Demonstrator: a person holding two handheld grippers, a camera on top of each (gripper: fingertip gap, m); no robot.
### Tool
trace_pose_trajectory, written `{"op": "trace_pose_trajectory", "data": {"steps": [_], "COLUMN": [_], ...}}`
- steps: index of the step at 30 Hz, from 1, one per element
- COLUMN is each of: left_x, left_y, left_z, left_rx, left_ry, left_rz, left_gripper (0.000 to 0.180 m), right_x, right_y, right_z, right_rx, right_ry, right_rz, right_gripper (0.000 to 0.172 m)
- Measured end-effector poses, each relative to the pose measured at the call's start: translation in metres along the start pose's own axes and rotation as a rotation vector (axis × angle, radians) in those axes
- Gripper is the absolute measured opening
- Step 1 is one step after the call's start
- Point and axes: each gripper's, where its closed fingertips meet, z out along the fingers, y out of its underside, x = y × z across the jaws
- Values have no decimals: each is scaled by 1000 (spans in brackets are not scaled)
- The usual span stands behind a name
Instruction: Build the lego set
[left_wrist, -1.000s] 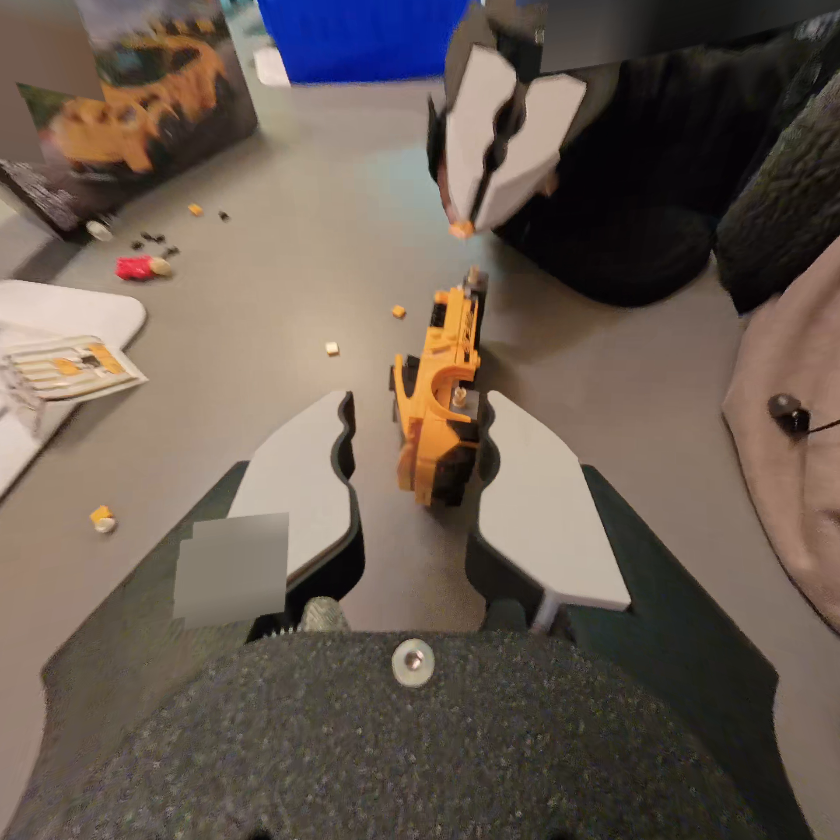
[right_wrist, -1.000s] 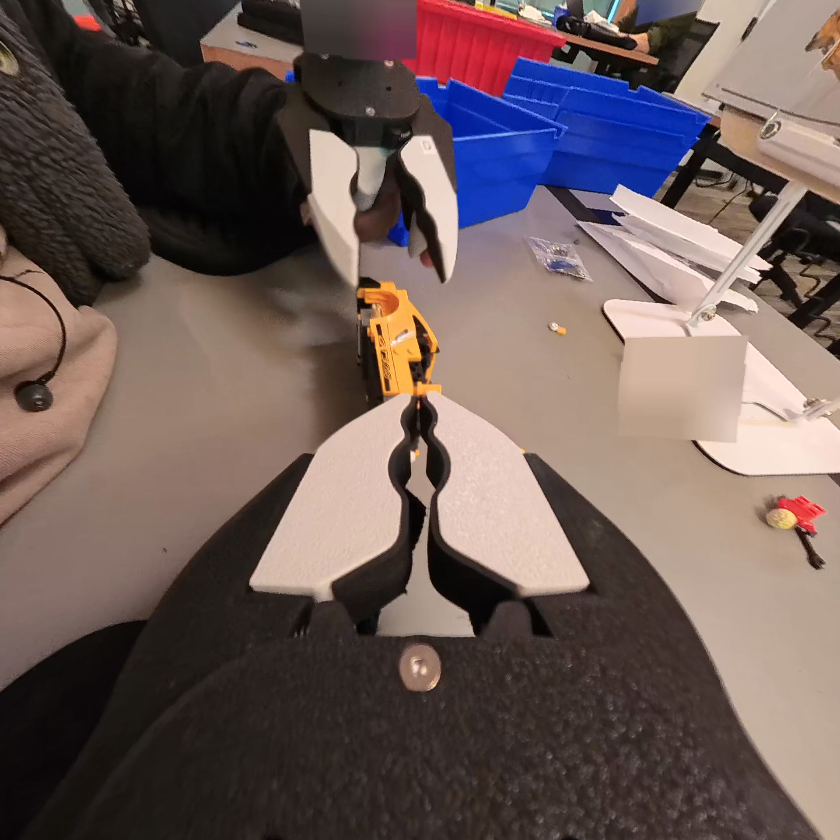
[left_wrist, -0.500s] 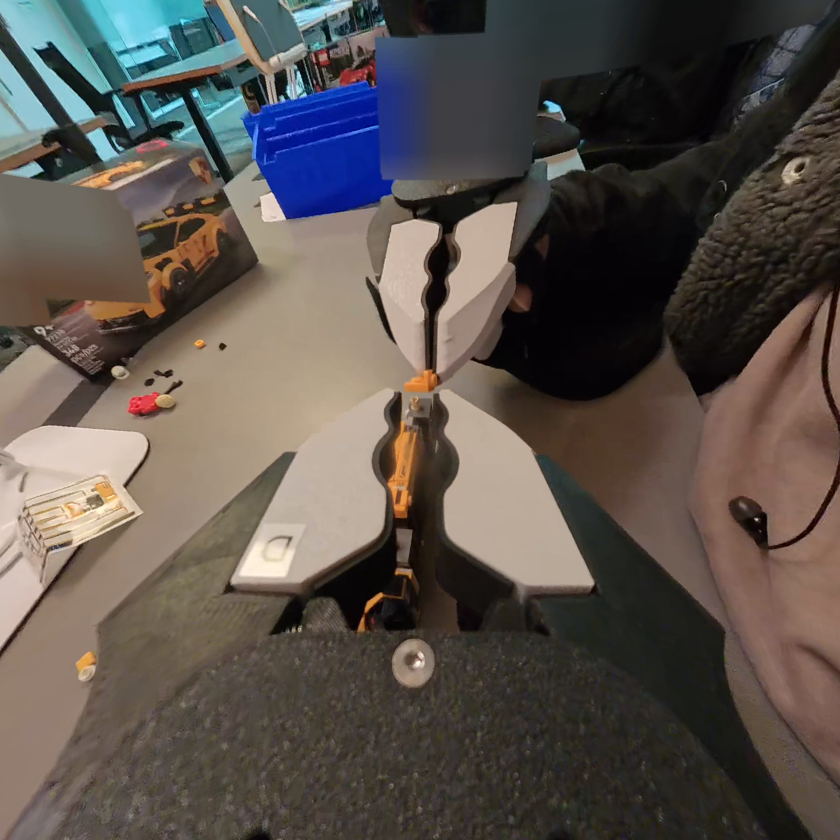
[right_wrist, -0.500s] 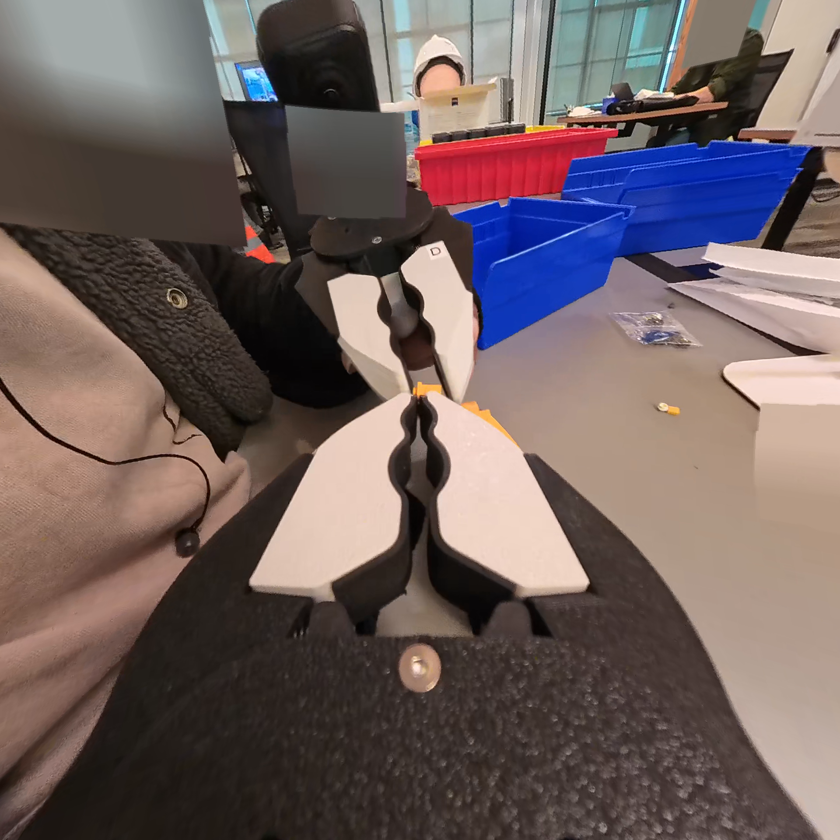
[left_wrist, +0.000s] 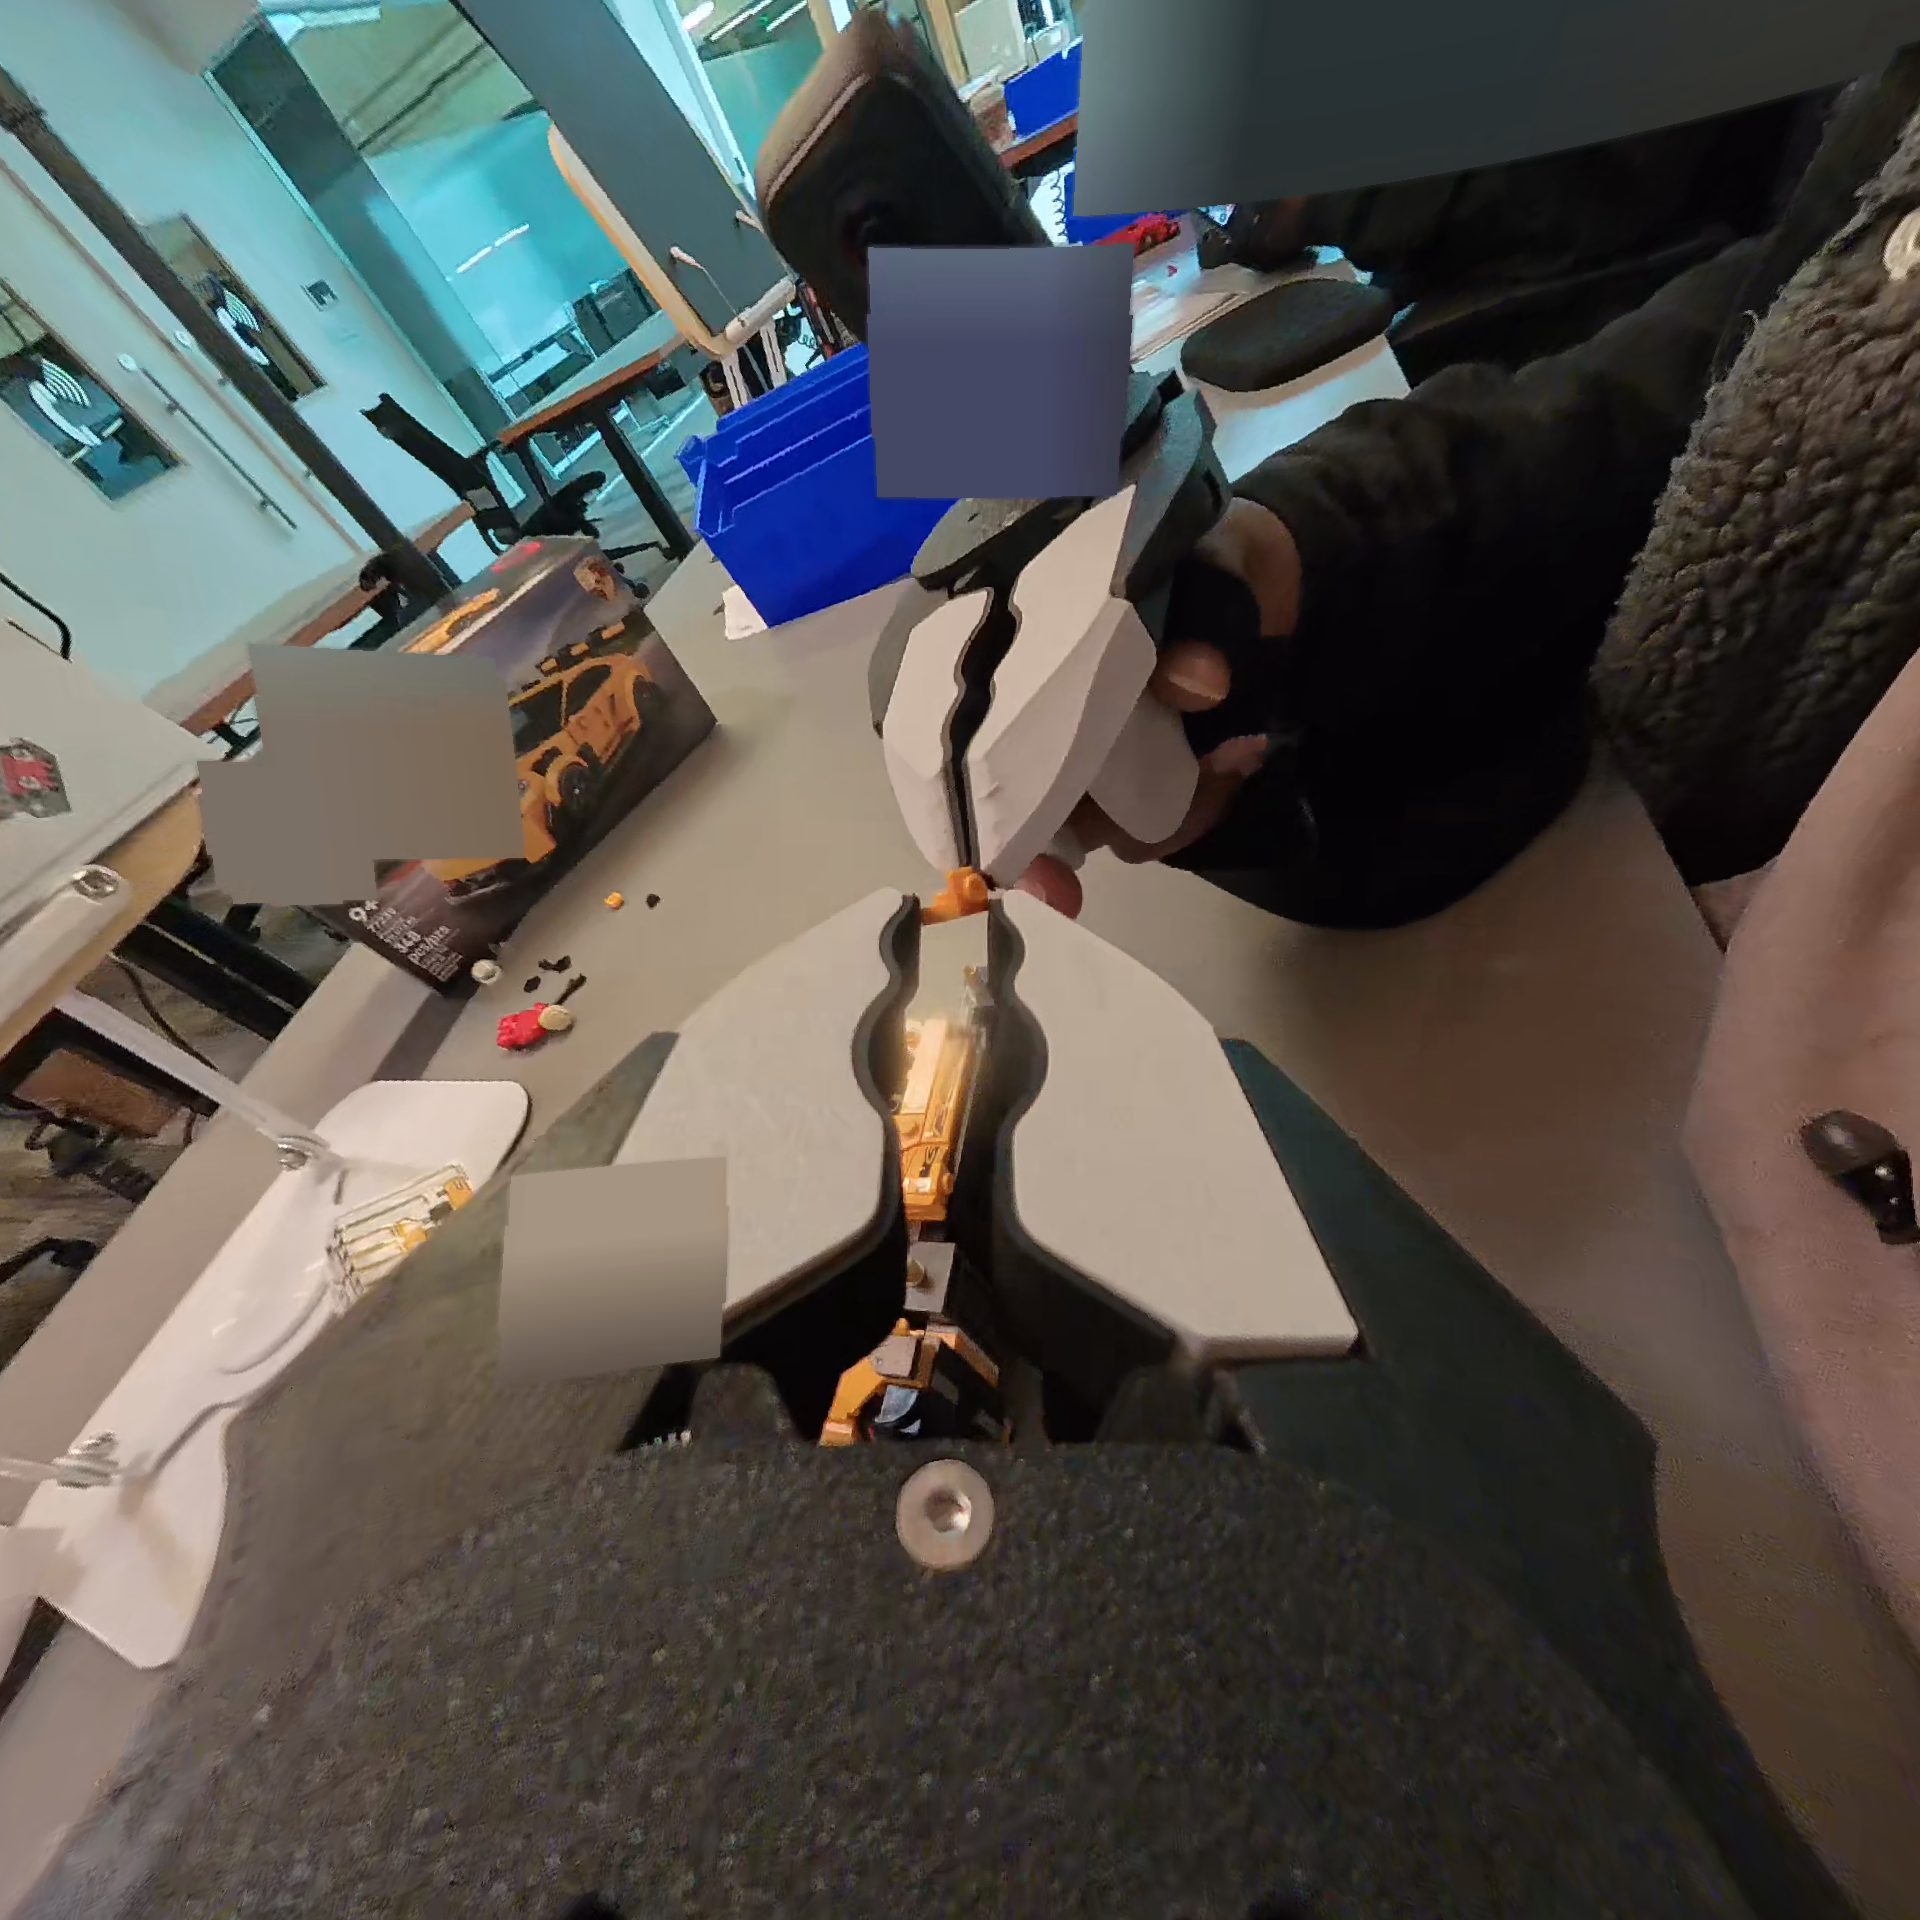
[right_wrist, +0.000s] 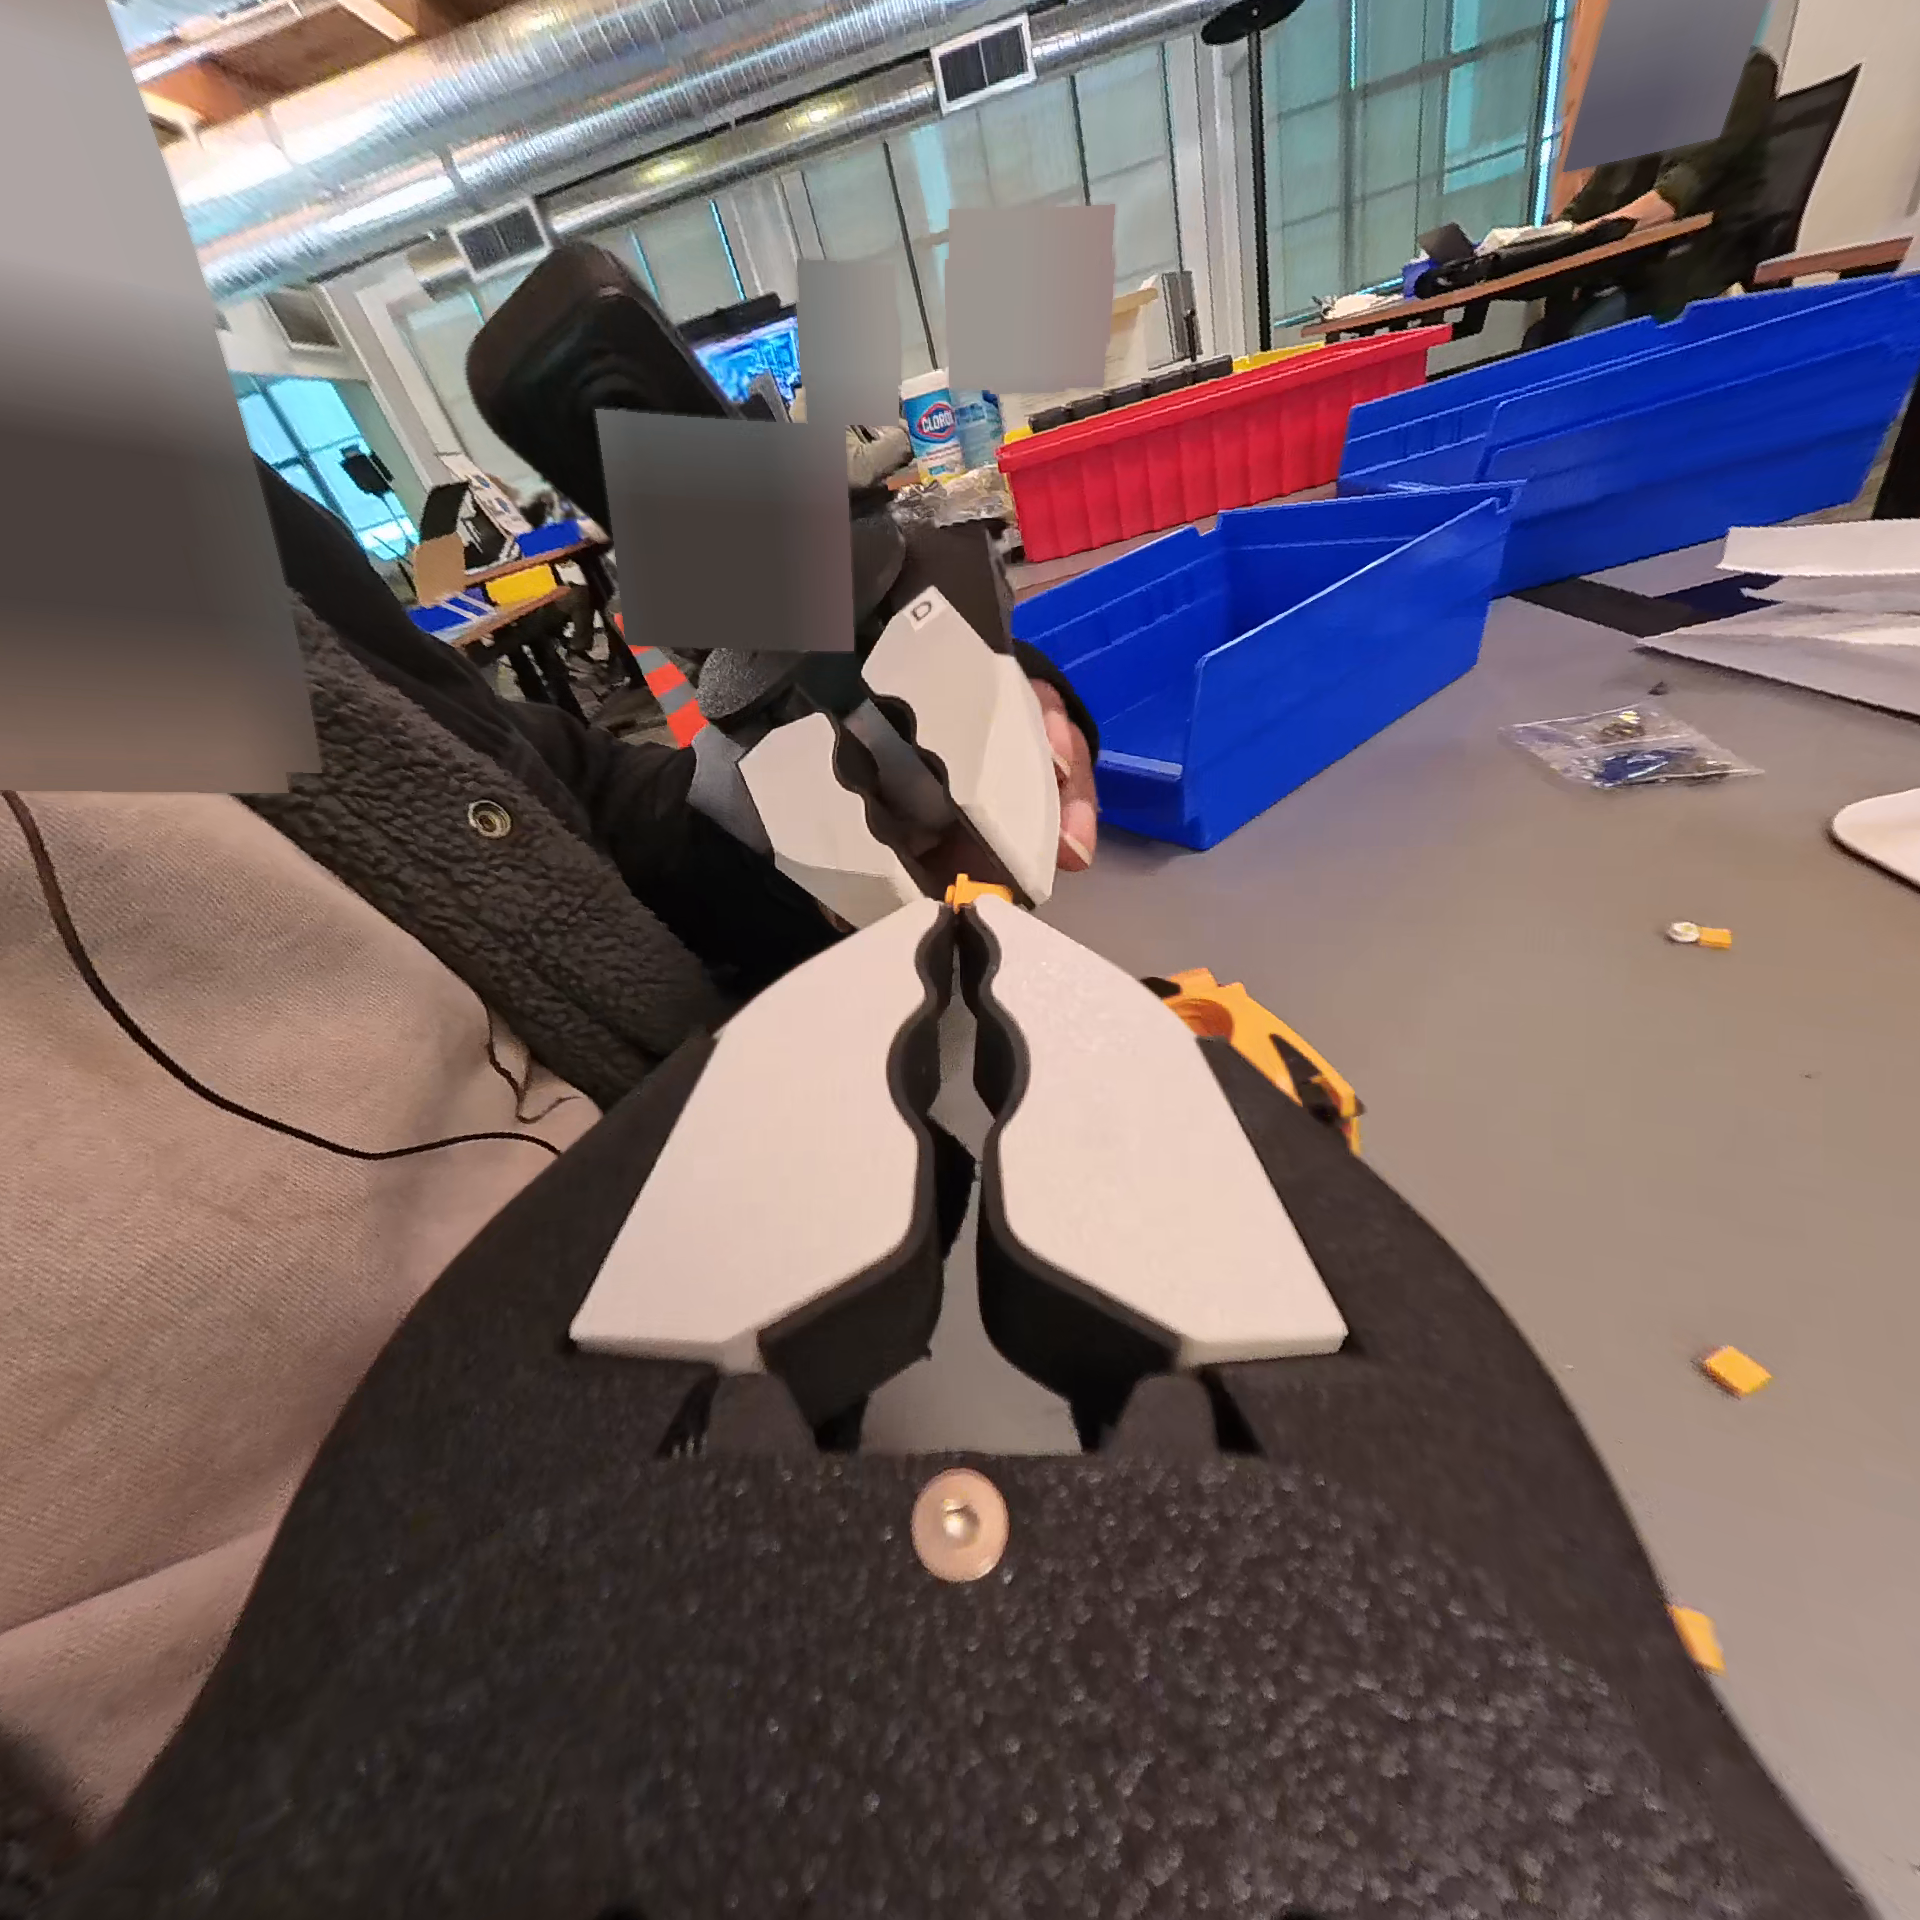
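Left wrist view a second ago had the left gripper (left_wrist: 954, 914) wide apart over an orange model (left_wrist: 935, 1132) lying on the table (left_wrist: 810, 769); now its fingers (left_wrist: 769, 1122) are closed on that model, which is lifted and runs down the middle of the frame between the pads, its rear end low near the gripper body. The right gripper (left_wrist: 971, 868) was above the model then; now it sits just above centre, tips together on a small orange brick (left_wrist: 961, 894) that touches the model's front end at the left gripper's tips. In the right wrist view the right gripper (right_wrist: 956, 906) is pinched shut on the brick (right_wrist: 971, 891), and part of the model (right_wrist: 1262, 1039) shows at centre right behind its finger. A hand (left_wrist: 1195, 727) grips the right gripper's handle. Around: a car box (left_wrist: 582, 717) at upper left, a red piece (left_wrist: 525, 1023) and loose bits beside it, blue bins (right_wrist: 1299, 665) at upper right, a parts bag (right_wrist: 1621, 743), and stray orange tiles (right_wrist: 1733, 1369).
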Motion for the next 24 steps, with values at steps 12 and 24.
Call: {"op": "trace_pose_trajectory", "data": {"steps": [12, 24], "left_x": [28, 50], "left_y": [-20, -33], "left_z": [-30, -38], "left_rx": [230, 224], "left_ry": [673, 1106], "left_rz": [-625, -861], "left_gripper": [11, 11], "right_x": [-35, -44], "right_y": [-10, 2], "right_z": [1, 18], "right_rx": [-184, -437], "right_ry": [-70, -104], "right_rz": [-462, -889], "right_gripper": [8, 18]}}
